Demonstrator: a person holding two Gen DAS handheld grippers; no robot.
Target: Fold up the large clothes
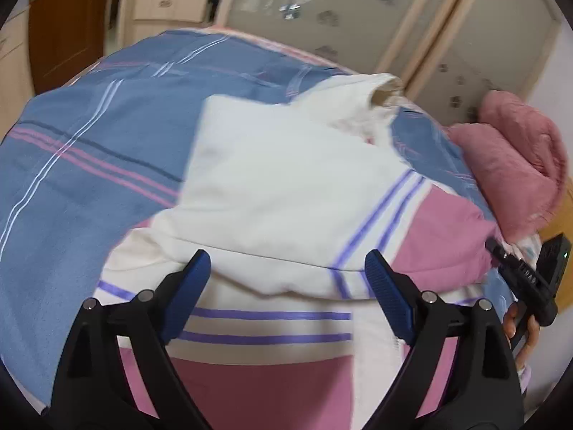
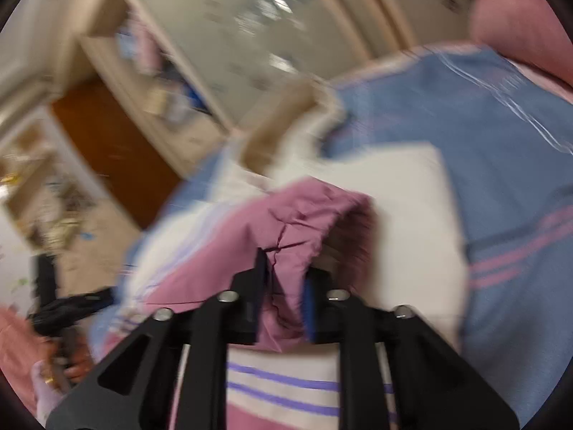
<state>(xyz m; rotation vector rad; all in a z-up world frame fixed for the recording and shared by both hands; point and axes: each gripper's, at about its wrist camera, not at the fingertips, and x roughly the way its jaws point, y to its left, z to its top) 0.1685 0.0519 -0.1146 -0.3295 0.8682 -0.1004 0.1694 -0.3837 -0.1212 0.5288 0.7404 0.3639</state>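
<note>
Left wrist view takes in the biggest thing first: the bed cover [image 1: 89,150], blue with pink and white stripes, spreading ahead of and to the left of the left gripper [image 1: 288,279]. On top of it, right in front of the fingers, lies the jacket [image 1: 286,193], cream with pink panels and purple stripes, partly doubled over itself, its collar at the far end. Off to the right sits a pink blanket [image 1: 515,165], bunched at the bed's edge. Beyond the bed stands a wardrobe [image 1: 322,10] with pale patterned doors. The left gripper hangs over the near part of the jacket, its 2 blue pads spread wide with nothing clamped between them. At the right edge, the right gripper [image 1: 501,251] pokes in, held by a hand [image 1: 519,326].

Over to the right wrist view, blurred: the right gripper [image 2: 283,294] has its jaws drawn close and pinching a fold of the jacket's pink sleeve [image 2: 286,229], the cloth bunched between the pads and rising just ahead of them. Cream jacket body lies ahead and right, purple stripes directly beneath.
</note>
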